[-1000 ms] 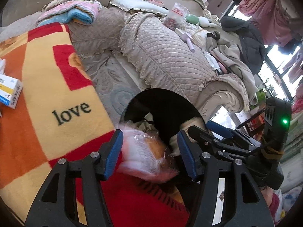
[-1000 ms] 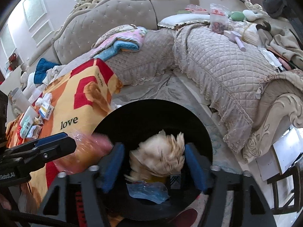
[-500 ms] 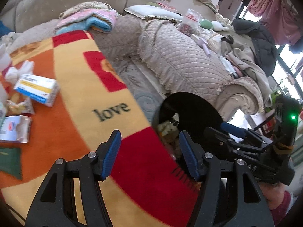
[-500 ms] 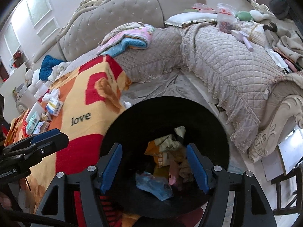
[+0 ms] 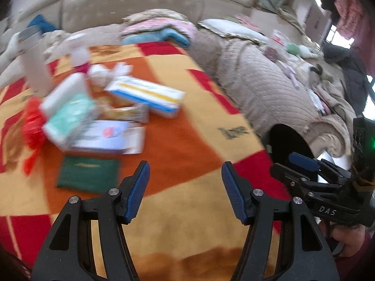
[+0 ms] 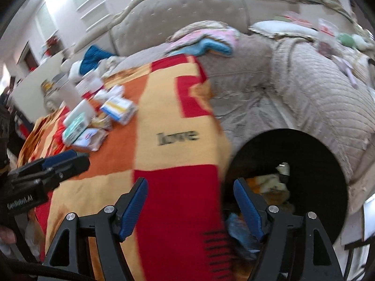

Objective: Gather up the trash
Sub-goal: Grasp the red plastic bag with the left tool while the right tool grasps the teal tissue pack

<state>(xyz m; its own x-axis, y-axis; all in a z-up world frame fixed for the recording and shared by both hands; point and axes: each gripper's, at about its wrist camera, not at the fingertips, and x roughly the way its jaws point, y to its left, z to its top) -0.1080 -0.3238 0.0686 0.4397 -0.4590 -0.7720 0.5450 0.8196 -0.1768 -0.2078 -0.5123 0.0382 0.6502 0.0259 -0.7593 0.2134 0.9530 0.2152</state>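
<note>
My left gripper (image 5: 185,165) hangs open and empty over the orange, yellow and red blanket (image 5: 192,138). Ahead of it on the left lies blurred litter: a white, blue and yellow box (image 5: 146,96), a white packet (image 5: 110,138), a teal pack (image 5: 68,117), red plastic (image 5: 32,126) and a green booklet (image 5: 88,174). My right gripper (image 6: 190,181) straddles the blanket's edge and the black bin (image 6: 304,154); its jaws are opening with nothing between them. Wrappers (image 6: 269,182) lie inside the bin. The same box (image 6: 117,109) shows far left.
A beige quilted sofa (image 6: 316,89) wraps around behind and to the right, strewn with folded pink and blue cloths (image 6: 206,39) and clothes. The bin (image 5: 290,140) stands between the blanket and the sofa arm. The other gripper (image 5: 293,166) sits close on the right.
The plastic bag left my left gripper and the crumpled paper left my right one; both now lie in the bin. Both grippers swung left, away from the bin and over the blanket.
</note>
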